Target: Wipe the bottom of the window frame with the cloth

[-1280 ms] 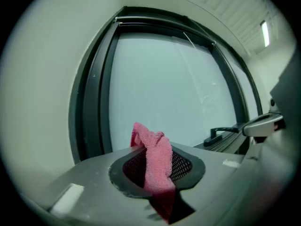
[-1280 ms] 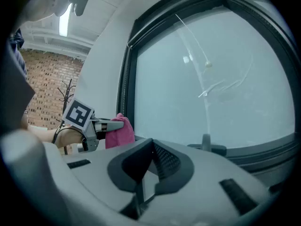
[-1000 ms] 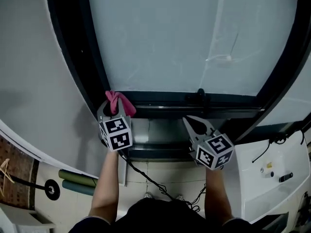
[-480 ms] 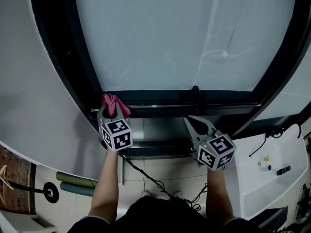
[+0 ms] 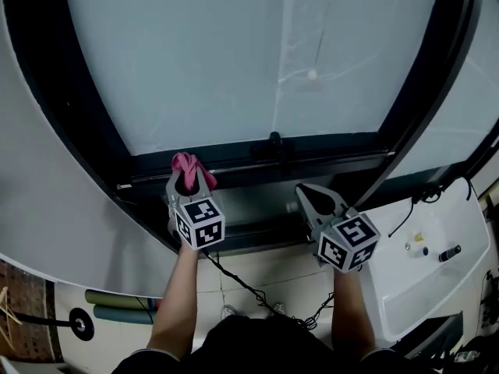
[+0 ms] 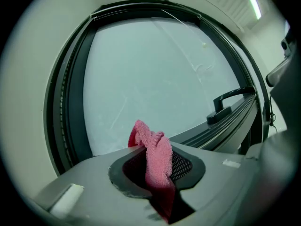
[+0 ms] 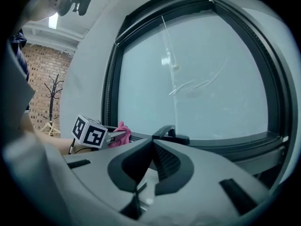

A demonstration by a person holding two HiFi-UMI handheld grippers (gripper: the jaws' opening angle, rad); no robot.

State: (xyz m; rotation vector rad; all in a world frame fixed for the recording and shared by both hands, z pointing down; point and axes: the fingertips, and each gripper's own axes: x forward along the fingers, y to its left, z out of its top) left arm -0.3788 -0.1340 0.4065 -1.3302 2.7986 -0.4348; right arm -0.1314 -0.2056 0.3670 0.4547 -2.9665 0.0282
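The left tool [image 5: 189, 184] is shut tight on a pink fluffy cloth [image 6: 157, 159]. The cloth is squeezed between the two jaws, and a bunched end sticks up past the tips. In the head view the cloth [image 5: 187, 167] sits at the bottom rail of the dark window frame [image 5: 327, 160], close to its left corner. It is hard to tell if the cloth really touches the rail.

The right tool [image 7: 151, 143] has its jaws pressed together at the tips, with nothing between them. It is held lower than the rail and off to the right [image 5: 309, 195], well apart from the left tool.

A black window handle [image 5: 274, 142] stands on the bottom rail, between the two tools. From the right gripper view the handle [image 7: 170, 134] shows just past the jaw tips. Farther left in that view are the left tool's cube with square markers [image 7: 91, 132] and a bit of the pink cloth [image 7: 121, 133].

The pale frosted glass [image 5: 234, 61] fills the frame (a few thin scratch lines cross it). A thin black cable [image 5: 243, 284] hangs down from the left tool, over the tiled floor [image 5: 257, 275].
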